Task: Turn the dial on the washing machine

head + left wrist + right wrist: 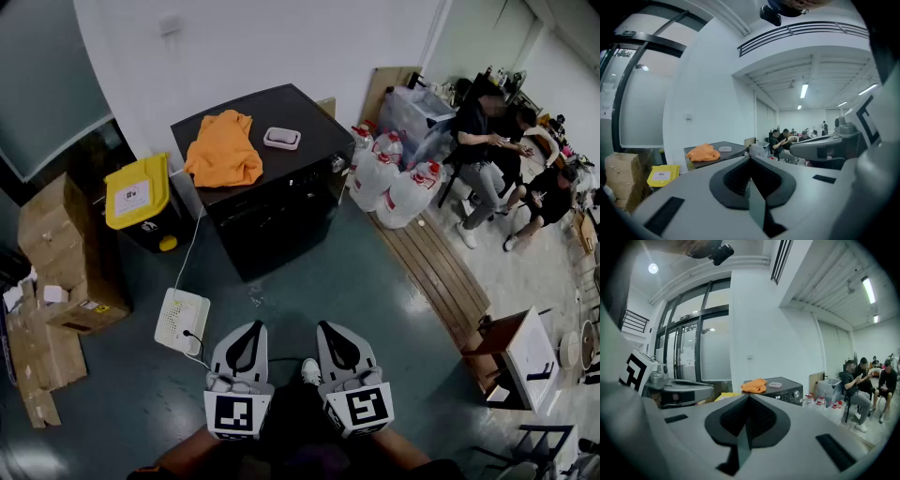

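Note:
The black washing machine [272, 202] stands against the white wall, a few steps ahead of me. Its silver dial [337, 163] sits at the right end of the front panel, and the right gripper view shows the dial [798, 393] beside a lit display. An orange cloth [223, 148] and a small pale box [282, 138] lie on the lid. My left gripper [249, 330] and right gripper [331, 328] are held side by side low in the head view, far from the machine. Both are shut with nothing between the jaws.
A yellow-lidded bin [138, 192] and cardboard boxes [66, 253] stand left of the machine. A white power strip [181, 319] lies on the floor with its cable. Water jugs [394, 178] and a wooden bench [431, 262] are to the right. People sit at the far right [487, 141].

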A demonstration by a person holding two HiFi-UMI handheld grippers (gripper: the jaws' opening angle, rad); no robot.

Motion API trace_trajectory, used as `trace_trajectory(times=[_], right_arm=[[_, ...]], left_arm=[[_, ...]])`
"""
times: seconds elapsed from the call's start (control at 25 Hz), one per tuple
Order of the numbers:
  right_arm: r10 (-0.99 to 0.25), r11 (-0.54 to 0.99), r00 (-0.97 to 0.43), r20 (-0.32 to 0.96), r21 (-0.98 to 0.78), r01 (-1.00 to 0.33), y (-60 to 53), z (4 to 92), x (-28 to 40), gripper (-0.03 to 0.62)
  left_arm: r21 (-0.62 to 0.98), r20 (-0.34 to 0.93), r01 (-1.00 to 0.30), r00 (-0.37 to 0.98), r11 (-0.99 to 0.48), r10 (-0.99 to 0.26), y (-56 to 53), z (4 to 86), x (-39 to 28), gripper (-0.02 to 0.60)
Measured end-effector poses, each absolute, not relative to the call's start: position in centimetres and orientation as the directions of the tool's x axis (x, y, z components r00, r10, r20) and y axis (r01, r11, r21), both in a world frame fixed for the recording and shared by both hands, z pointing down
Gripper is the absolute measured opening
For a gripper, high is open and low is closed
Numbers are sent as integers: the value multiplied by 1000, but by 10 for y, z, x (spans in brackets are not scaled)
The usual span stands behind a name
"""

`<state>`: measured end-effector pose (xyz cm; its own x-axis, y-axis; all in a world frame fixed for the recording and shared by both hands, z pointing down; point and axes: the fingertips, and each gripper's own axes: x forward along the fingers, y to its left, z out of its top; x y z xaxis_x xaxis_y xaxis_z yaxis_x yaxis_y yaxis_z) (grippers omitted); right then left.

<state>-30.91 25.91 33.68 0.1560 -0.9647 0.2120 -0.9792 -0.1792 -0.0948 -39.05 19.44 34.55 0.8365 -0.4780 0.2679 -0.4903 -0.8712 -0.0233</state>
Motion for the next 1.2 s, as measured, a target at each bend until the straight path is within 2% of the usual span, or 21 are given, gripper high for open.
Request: trace_trajectory(times=[0.92, 0.96, 1.04, 1.12, 1.2], right_arm=[[-970, -124, 107, 217, -69, -990, 259, 333, -270, 18], [-971, -112, 94, 219, -73, -991, 259, 333, -269, 34], [-972, -90, 69, 225, -87, -992, 259, 336, -266, 216], [-972, -77, 56, 227, -84, -993, 259, 337, -261, 251], [-973, -77, 59, 223, -70, -995, 260, 337, -253, 283]], left_arm=[[-8, 219, -531, 826, -847, -519, 200, 333, -359, 14], [-6, 222, -530, 826, -848, -518, 201, 334, -356, 37], [-4, 222, -530, 826, -848, -518, 203, 335, -349, 149], [-9, 207, -535, 825, -845, -525, 204, 334, -342, 223], [-14, 202, -540, 823, -842, -531, 204, 333, -335, 252]])
